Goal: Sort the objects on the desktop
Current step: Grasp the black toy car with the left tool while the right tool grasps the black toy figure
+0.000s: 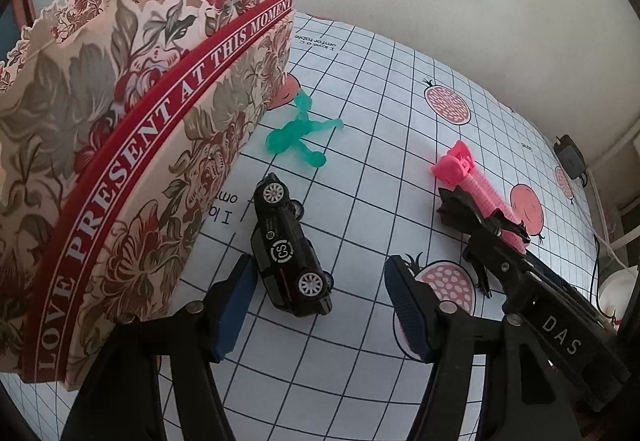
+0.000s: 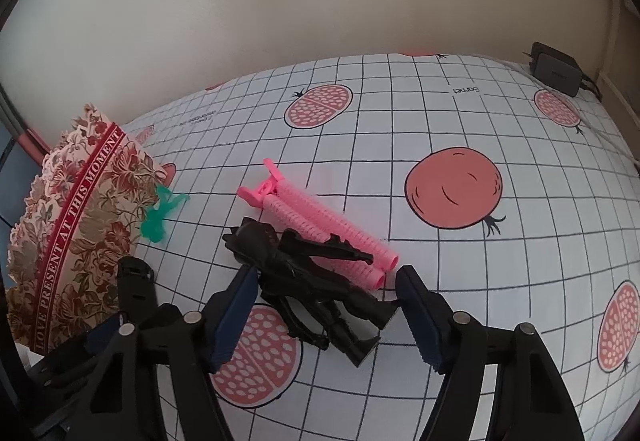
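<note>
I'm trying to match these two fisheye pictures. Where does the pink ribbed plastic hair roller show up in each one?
Left wrist view: the pink ribbed plastic hair roller lies right of centre, behind the black toy figure.
Right wrist view: it lies at centre, just beyond the same figure.
Shared landmark: the floral paper gift box, at the left in both.

One car, two figures, one box

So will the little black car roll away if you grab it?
Probably not yet: the black toy car lies on its side, wheels off the cloth. It looks small, hard and glossy, so it might slip between the left tool's pads. Set upright, it would likely roll.
</note>
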`<action>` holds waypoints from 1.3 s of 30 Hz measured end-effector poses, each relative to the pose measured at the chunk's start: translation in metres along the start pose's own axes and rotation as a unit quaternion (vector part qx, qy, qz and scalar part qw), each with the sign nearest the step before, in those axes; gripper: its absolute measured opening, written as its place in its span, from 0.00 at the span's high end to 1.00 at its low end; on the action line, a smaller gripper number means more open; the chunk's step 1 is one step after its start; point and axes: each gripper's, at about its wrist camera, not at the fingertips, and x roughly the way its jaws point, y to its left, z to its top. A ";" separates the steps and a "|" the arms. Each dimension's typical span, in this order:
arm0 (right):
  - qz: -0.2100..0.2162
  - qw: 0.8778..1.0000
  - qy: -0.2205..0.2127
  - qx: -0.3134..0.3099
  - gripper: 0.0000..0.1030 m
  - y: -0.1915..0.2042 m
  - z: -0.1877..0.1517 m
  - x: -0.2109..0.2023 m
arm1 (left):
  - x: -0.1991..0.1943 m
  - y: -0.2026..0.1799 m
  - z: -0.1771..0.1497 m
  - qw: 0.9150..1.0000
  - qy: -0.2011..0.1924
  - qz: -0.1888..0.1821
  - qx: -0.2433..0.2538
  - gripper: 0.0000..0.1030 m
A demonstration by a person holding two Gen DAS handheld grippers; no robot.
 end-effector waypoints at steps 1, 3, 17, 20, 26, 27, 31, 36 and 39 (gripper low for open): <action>0.000 1.000 0.000 0.000 0.28 0.001 -0.001 0.000 | 0.000 0.002 0.001 1.000 -0.001 0.002 -0.001 0.40; 0.001 1.000 0.000 0.001 0.29 0.002 -0.004 -0.002 | -0.001 0.005 0.001 1.000 -0.003 0.002 -0.002 0.43; -0.003 0.997 0.009 0.075 0.29 -0.006 -0.035 -0.028 | -0.003 0.008 0.001 1.000 -0.010 0.012 0.020 0.53; -0.006 0.995 0.014 0.101 0.29 -0.013 -0.044 -0.036 | -0.002 0.005 -0.001 0.999 -0.014 0.024 0.036 0.58; -0.011 0.992 0.024 0.122 0.29 -0.020 -0.057 -0.047 | -0.004 0.003 -0.003 0.998 -0.018 0.036 0.052 0.62; -0.015 0.992 0.027 0.120 0.29 -0.018 -0.058 -0.048 | -0.003 0.002 -0.002 0.998 -0.017 0.035 0.055 0.64; 0.002 0.990 0.026 0.136 0.35 -0.016 -0.064 -0.054 | 0.000 0.001 0.000 0.997 -0.006 0.027 0.067 0.73; -0.004 0.988 0.031 0.148 0.51 -0.018 -0.071 -0.056 | 0.003 -0.004 -0.003 0.997 0.000 0.028 0.070 0.73; -0.005 0.988 0.028 0.152 0.51 -0.019 -0.072 -0.057 | 0.001 -0.004 -0.004 0.997 0.005 0.021 0.073 0.73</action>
